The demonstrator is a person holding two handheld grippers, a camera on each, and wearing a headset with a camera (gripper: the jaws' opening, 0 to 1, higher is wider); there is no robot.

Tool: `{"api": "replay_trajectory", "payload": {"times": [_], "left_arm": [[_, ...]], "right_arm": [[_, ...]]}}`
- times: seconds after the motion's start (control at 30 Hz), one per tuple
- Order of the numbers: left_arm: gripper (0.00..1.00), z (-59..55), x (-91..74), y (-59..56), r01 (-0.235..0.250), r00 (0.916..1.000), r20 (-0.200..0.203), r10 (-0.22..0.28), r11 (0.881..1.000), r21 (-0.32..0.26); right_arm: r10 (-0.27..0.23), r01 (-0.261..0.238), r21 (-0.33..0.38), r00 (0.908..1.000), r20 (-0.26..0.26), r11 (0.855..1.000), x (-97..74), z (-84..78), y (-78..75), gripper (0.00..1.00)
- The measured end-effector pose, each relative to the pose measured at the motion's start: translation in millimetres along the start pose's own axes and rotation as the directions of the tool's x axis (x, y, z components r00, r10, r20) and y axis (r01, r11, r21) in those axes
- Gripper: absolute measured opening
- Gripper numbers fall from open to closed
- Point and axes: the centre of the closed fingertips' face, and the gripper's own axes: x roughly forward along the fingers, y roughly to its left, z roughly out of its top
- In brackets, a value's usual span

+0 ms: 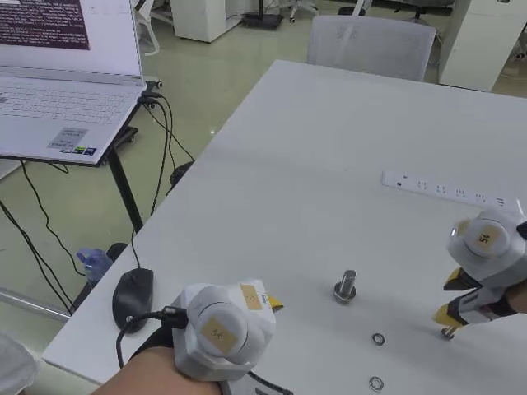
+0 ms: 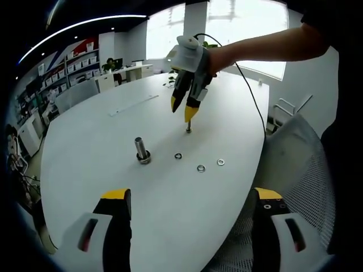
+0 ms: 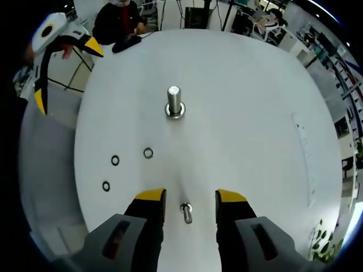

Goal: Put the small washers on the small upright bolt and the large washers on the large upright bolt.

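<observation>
The large upright bolt (image 1: 345, 286) (image 2: 142, 152) (image 3: 174, 103) stands on the white table (image 1: 329, 164). Further right is the small upright bolt (image 1: 447, 332) (image 2: 188, 130) (image 3: 186, 211). My right gripper (image 1: 450, 298) (image 3: 190, 196) is open and points down, with one jaw on each side of the small bolt. Three small washers (image 3: 148, 152) (image 3: 115, 160) (image 3: 106, 186) lie flat between the bolts and the near edge; two of these washers (image 1: 378, 338) (image 1: 375, 383) are in the head view. My left gripper (image 1: 268, 306) (image 2: 191, 195) is open and empty near the table's front edge.
A white power strip (image 1: 445, 191) lies at the far right of the table. An open laptop (image 1: 58, 90) sits on a stand to the left, with cables and a mouse (image 1: 132, 296) below it. A grey chair (image 1: 370, 45) stands behind the table.
</observation>
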Motion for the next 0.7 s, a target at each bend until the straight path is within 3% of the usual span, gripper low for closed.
{"api": "replay_trajectory", "payload": {"times": [0.23, 0.7], "left_arm": [[0.95, -3.7, -1.5, -4.0, 0.009, 1.0, -0.001, -0.009, 1.0, -0.007], [0.99, -8.2, -4.4, -3.4, 0.005, 1.0, -0.001, -0.005, 1.0, -0.016]], "right_arm": [[0.013, -0.012, -0.025, 0.9995, 0.027, 1.0, 1.4, 16.8, 6.0, 0.38], [0.05, -0.046, -0.093, 0.998, 0.039, 0.995, 14.0, 39.7, 25.5, 0.4]]}}
